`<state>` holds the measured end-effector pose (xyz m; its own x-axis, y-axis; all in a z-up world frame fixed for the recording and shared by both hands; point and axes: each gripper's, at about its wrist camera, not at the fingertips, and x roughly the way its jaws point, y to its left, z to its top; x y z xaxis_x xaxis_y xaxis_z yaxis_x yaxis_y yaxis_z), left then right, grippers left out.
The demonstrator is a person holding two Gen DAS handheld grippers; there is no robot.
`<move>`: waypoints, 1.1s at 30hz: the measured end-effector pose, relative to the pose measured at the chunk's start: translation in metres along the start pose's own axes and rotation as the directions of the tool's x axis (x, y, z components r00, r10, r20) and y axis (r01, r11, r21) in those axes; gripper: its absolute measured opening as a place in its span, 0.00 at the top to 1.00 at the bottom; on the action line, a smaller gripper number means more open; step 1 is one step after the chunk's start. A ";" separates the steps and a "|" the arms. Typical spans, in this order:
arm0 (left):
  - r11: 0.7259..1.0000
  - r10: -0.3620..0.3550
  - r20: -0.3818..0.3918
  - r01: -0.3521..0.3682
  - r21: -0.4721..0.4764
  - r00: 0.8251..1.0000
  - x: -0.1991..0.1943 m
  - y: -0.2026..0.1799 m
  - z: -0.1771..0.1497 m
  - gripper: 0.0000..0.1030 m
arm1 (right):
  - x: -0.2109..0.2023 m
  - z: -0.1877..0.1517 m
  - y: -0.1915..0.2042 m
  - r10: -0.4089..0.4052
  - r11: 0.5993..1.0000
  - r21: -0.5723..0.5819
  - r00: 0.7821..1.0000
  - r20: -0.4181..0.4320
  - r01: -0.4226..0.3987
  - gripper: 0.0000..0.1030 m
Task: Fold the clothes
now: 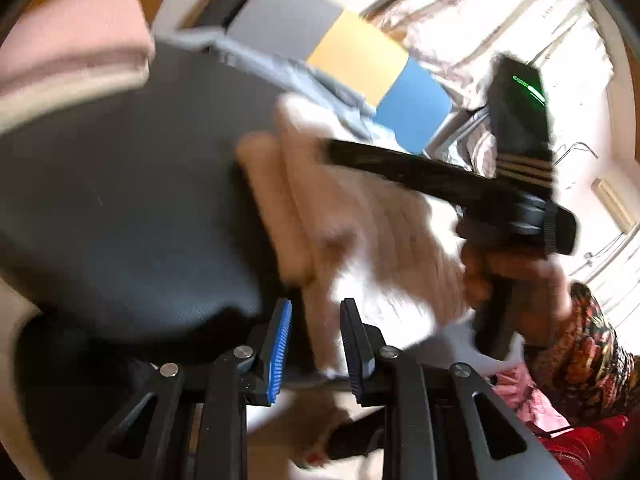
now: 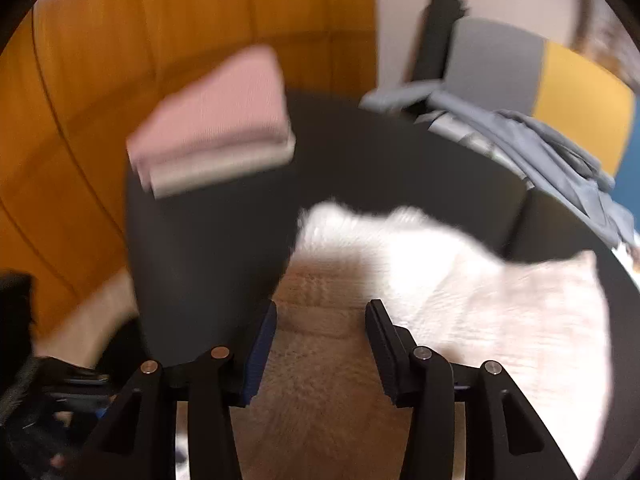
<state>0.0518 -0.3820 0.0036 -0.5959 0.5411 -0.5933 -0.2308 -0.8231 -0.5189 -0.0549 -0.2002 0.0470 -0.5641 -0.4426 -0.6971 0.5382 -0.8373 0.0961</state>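
Note:
A cream knit garment [image 1: 360, 232] [image 2: 460, 280] lies rumpled on the dark round table [image 1: 120, 200] [image 2: 216, 248]. My left gripper [image 1: 317, 346] sits at the garment's near edge, and a strip of the knit fills the narrow gap between its blue pads, so it looks shut on the fabric. In the left wrist view my right gripper [image 1: 334, 150] reaches over the garment from the right, held by a hand [image 1: 520, 280] in a patterned sleeve. In its own view the right gripper [image 2: 321, 326] hangs open just above the knit, with nothing pinched. Both views are motion-blurred.
A folded pink and white stack [image 1: 72, 52] [image 2: 212, 136] rests on the table's far side. A blue-grey garment [image 1: 312, 80] [image 2: 540, 152] drapes over a chair with a grey, yellow and blue back [image 1: 360, 56]. Pink and red cloth [image 1: 528, 400] lies at the lower right.

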 end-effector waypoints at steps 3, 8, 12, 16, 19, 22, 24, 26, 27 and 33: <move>1.000 0.013 0.117 -0.014 0.011 0.993 -0.018 -0.001 0.023 0.79 | -0.051 0.002 -0.033 -0.078 0.994 0.081 0.994 0.083 0.071 0.54; 0.985 0.012 0.108 -0.030 0.169 0.994 0.027 -0.059 0.056 0.79 | -0.065 -0.019 -0.098 -0.184 0.956 0.232 0.983 -0.007 0.181 0.66; 0.887 0.211 0.052 -0.213 0.409 0.976 0.092 -0.106 0.056 0.79 | -0.045 -0.031 -0.102 -0.151 0.963 0.221 0.988 -0.031 0.155 0.63; 0.931 0.226 -0.022 -0.209 0.299 0.974 0.110 -0.063 0.049 0.77 | -0.028 -0.038 -0.094 -0.190 0.965 0.167 0.979 -0.074 0.200 0.64; 0.966 0.157 -0.036 -0.146 0.215 0.987 0.099 -0.045 0.053 0.77 | -0.018 -0.050 -0.099 -0.201 0.960 0.180 0.976 -0.085 0.213 0.64; 0.980 0.122 -0.039 -0.114 0.166 0.992 0.087 -0.040 0.061 0.77 | -0.018 -0.052 -0.099 -0.192 0.957 0.207 0.979 -0.066 0.201 0.62; 0.987 0.098 -0.039 -0.092 0.132 0.994 0.078 -0.036 0.066 0.77 | -0.030 -0.050 -0.103 -0.157 0.964 0.212 0.987 -0.043 0.162 0.61; 0.993 0.074 -0.039 -0.070 0.099 0.996 0.069 -0.032 0.072 0.77 | -0.052 -0.053 -0.114 -0.132 0.951 0.280 0.991 -0.003 0.128 0.53; 0.995 0.062 -0.038 -0.059 0.082 0.997 0.065 -0.030 0.075 0.77 | -0.064 -0.055 -0.120 -0.125 0.939 0.324 0.992 0.019 0.112 0.40; 0.978 -0.036 -0.028 0.030 -0.206 0.999 0.053 0.020 0.076 0.18 | -0.092 -0.076 -0.161 0.020 0.845 0.534 0.999 0.025 -0.031 0.19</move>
<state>-0.0425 -0.3828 0.0090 -0.5653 0.5752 -0.5913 -0.0848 -0.7535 -0.6519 -0.0422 -0.0005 0.0412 -0.5683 -0.4674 -0.6771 0.1375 -0.8653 0.4820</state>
